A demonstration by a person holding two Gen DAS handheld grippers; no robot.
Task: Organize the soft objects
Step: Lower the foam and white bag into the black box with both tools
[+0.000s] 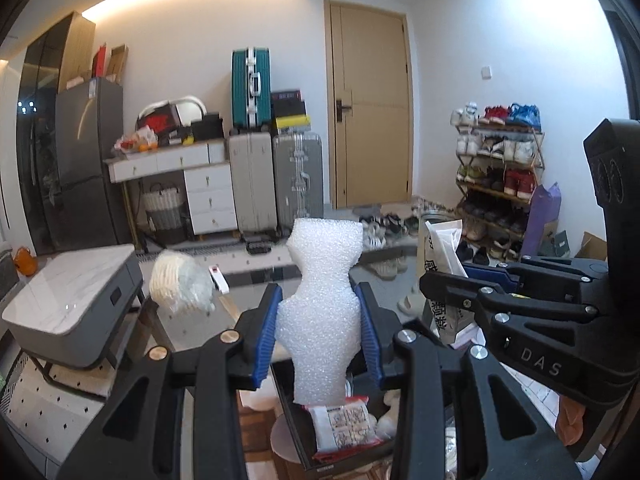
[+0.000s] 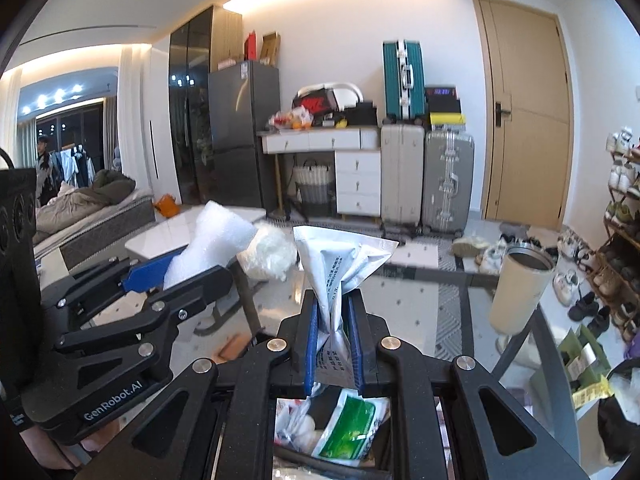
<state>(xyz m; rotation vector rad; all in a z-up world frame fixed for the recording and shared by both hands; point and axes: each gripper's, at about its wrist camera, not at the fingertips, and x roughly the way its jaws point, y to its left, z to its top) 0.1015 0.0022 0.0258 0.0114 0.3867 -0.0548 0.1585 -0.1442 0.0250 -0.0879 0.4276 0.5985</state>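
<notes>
My left gripper [image 1: 319, 334] is shut on a white foam sheet [image 1: 322, 308], which stands upright between the blue pads above a glass table [image 1: 192, 332]. The foam sheet also shows in the right wrist view [image 2: 212, 246], held by the left gripper [image 2: 176, 272]. My right gripper [image 2: 334, 338] is shut on a silver-white soft pouch [image 2: 340, 268], held upright. The right gripper also shows in the left wrist view [image 1: 496, 276] at the right. Below both grippers a dark bin [image 1: 296, 424] holds soft packets, among them a red-edged one [image 1: 346, 426] and a green one [image 2: 350, 426].
A white netted bundle [image 1: 180, 284] lies on the glass table, also in the right wrist view [image 2: 272, 254]. A tall cardboard tube [image 2: 520, 288] stands at the table's right. A grey marble-top side table [image 1: 76, 304] is at the left. Suitcases [image 1: 276, 184], drawers and a shoe rack [image 1: 500, 184] line the far wall.
</notes>
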